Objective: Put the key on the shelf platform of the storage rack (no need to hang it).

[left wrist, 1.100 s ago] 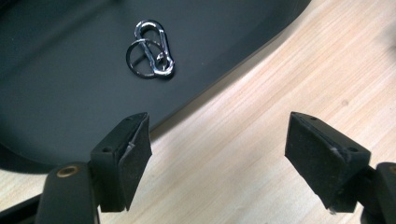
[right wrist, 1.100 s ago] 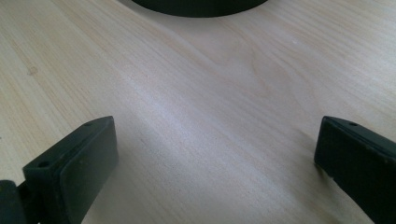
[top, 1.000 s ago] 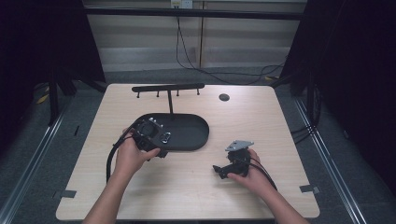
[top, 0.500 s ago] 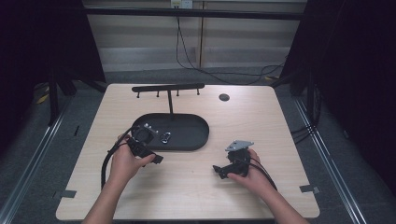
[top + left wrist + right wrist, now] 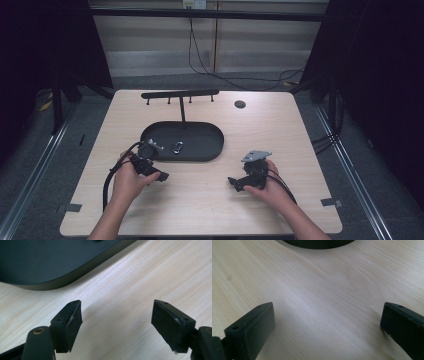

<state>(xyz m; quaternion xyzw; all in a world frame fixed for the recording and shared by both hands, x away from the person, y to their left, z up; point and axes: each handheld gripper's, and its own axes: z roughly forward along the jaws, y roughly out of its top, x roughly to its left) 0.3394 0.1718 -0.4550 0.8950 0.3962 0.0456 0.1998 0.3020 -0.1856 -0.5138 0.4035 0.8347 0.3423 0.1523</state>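
Note:
A black oval tray (image 5: 210, 145) lies mid-table with a small metal carabiner (image 5: 177, 147) inside it. Behind it stands a black rack with short pegs (image 5: 180, 94). My left gripper (image 5: 159, 176) rests low on the table just in front of the tray's left end, open with nothing between its jaws; the tray rim (image 5: 42, 285) curves ahead in the left gripper view. My right gripper (image 5: 233, 183) sits on the wood at the front right, open and empty, and the tray edge (image 5: 317, 243) lies far ahead of its jaws.
A small dark round disc (image 5: 240, 104) is set in the table near the back right. Bare wood (image 5: 200, 200) spreads between and in front of the two grippers. Tape marks sit at the front corners.
My left gripper has drawn back from over the tray's left end toward the near side and come down onto the table. The right gripper has stayed put.

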